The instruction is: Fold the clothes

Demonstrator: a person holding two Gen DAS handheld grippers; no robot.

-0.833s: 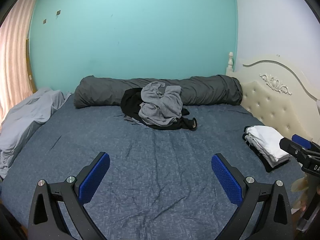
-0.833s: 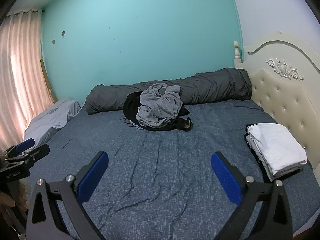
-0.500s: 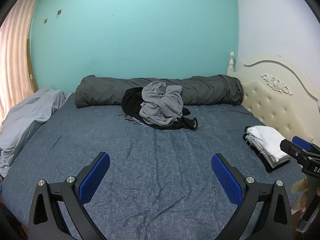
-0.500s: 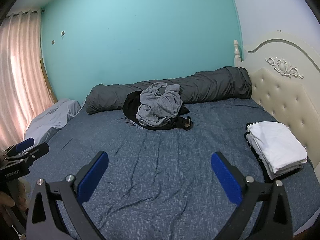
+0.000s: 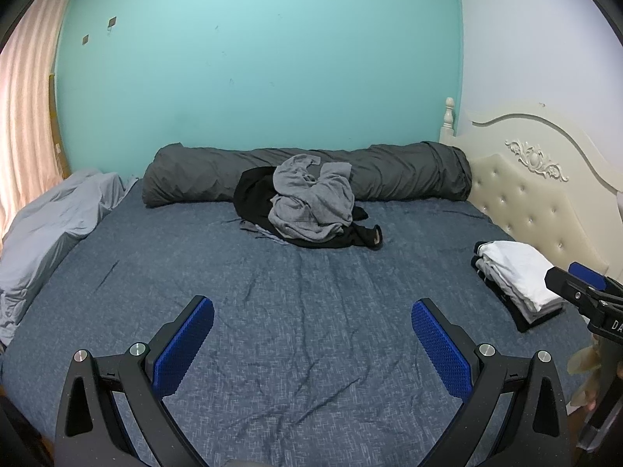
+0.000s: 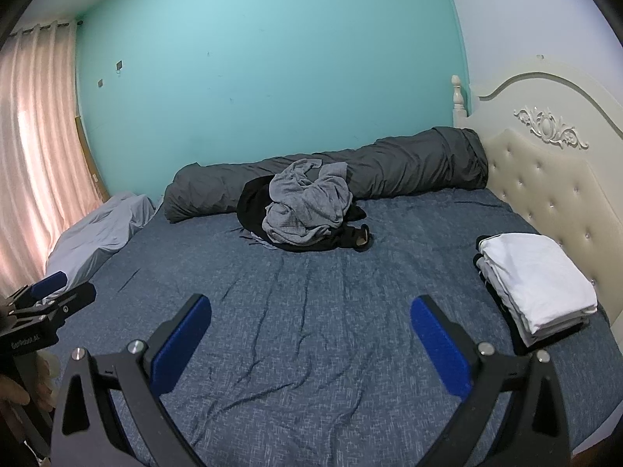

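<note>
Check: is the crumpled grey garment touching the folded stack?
Apart. The right wrist view shows bare blue sheet between the grey garment and the folded stack.

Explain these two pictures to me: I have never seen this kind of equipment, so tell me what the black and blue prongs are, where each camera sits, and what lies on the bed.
There is no robot here. A person holds a hand-held two-finger gripper in each hand, and a wide-angle camera on each one looks forward along its fingers. So the black arms with blue ribbed pads at the bottom of each picture are that gripper's own fingers: the left gripper in one view, the right gripper in the other. Each also shows at the edge of the other's picture.

Both stand wide open over the dark blue bedsheet and hold nothing.

On the bed lies a crumpled pile of grey and black clothes, not yet folded, in front of a long dark grey rolled duvet. Near the cream padded headboard sits a neat stack of folded clothes with a white one on top.
</note>
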